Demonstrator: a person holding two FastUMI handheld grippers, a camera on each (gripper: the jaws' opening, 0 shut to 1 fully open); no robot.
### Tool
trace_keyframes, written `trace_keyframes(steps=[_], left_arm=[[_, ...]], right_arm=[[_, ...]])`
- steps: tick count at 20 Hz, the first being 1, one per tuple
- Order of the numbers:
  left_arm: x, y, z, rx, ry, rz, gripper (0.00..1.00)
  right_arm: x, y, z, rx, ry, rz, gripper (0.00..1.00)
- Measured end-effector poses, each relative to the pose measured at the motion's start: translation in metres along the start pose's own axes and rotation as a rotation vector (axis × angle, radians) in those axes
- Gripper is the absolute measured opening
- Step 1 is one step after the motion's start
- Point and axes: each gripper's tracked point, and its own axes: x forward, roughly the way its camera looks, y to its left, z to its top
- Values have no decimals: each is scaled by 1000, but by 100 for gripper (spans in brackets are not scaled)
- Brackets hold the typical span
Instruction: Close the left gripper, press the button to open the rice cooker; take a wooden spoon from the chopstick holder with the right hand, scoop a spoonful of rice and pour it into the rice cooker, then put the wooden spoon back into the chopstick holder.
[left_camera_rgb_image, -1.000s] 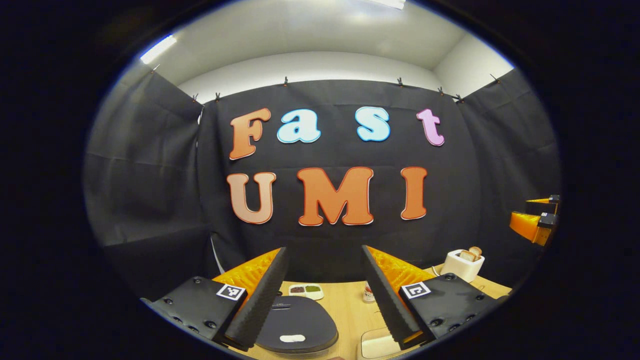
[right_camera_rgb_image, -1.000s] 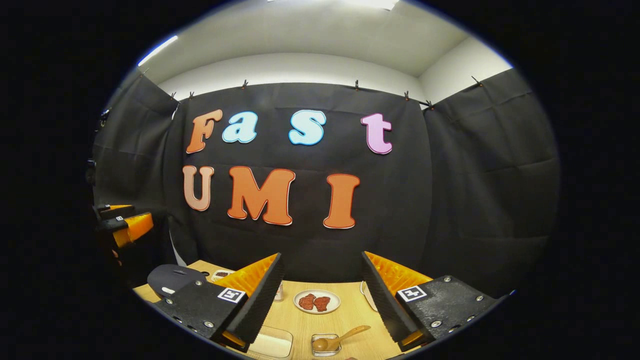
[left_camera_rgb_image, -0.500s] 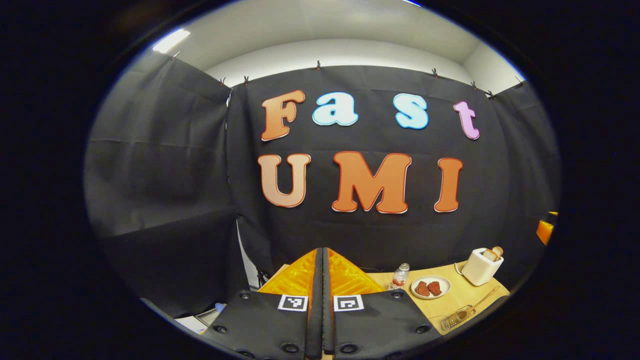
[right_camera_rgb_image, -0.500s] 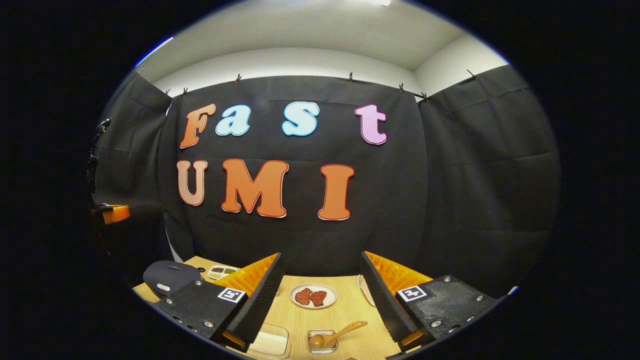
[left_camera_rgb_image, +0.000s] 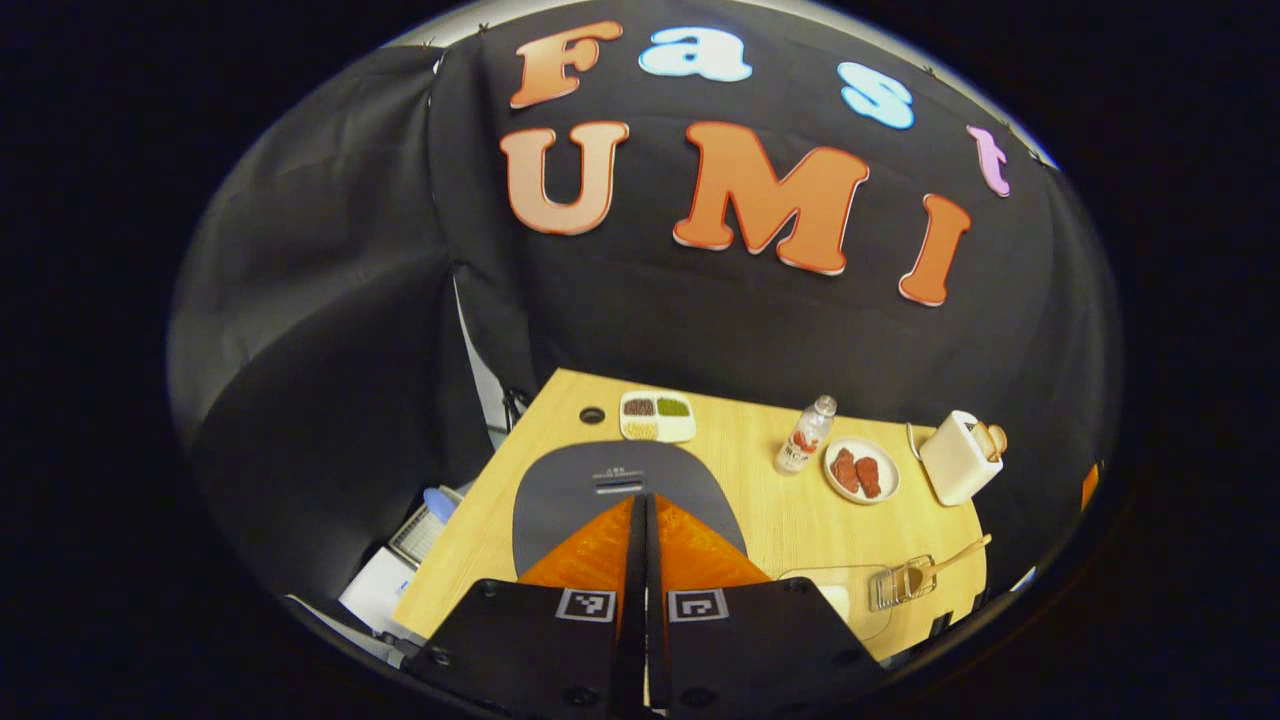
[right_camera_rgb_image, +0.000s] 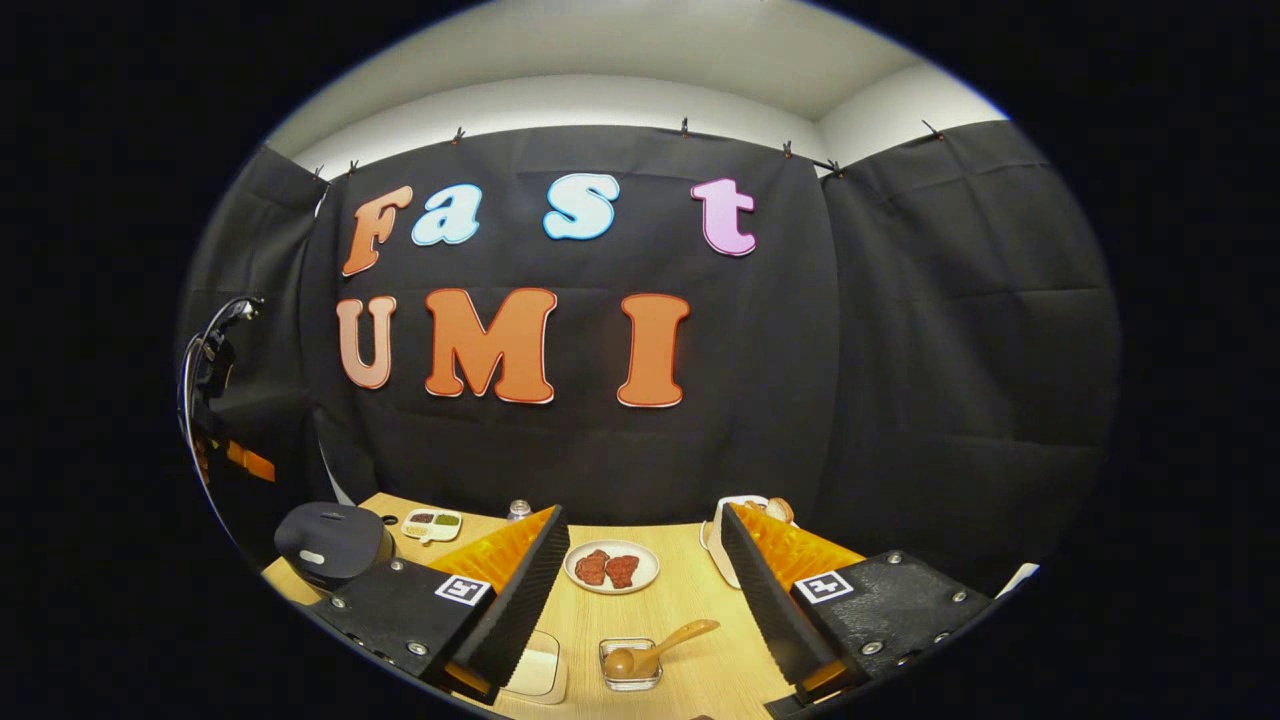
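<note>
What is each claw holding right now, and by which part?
Nothing is held. The left claw is shut on itself above the rice cooker. The right claw is open, with the wooden spoon lying untouched in its holder.

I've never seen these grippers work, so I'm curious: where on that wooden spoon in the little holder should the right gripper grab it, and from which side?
Probably the handle. The wooden spoon sits bowl-down in the clear holder, and its handle leans up and out to the right, free of the rim. The right gripper, jaws open, could come down from above and close across that raised end.
</note>
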Motion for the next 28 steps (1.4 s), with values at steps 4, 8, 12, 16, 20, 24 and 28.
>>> trace_keyframes(steps=[4, 8, 12, 16, 20, 24, 28], left_arm=[[28, -3, -37, -107, 183, -48, 6], [45, -11, -65, -187, 305, -91, 5], [61, -9, -92, -222, 395, -89, 6], [68, 0, -111, -262, 455, -66, 6], [72, 1, -113, -255, 418, -43, 6], [67, -1, -113, -193, 294, -3, 6], [47, -6, -99, -18, 37, 53, 5]], right_arm=[[-2, -4, -13, -23, 29, -5, 95], [0, -8, -27, -31, 62, -9, 95], [3, -8, -40, -26, 92, -10, 95], [5, -5, -52, -30, 119, 6, 95], [12, -2, -63, -7, 152, 22, 95], [18, 10, -80, 0, 189, 52, 94], [23, 19, -102, -25, 253, 85, 94]])
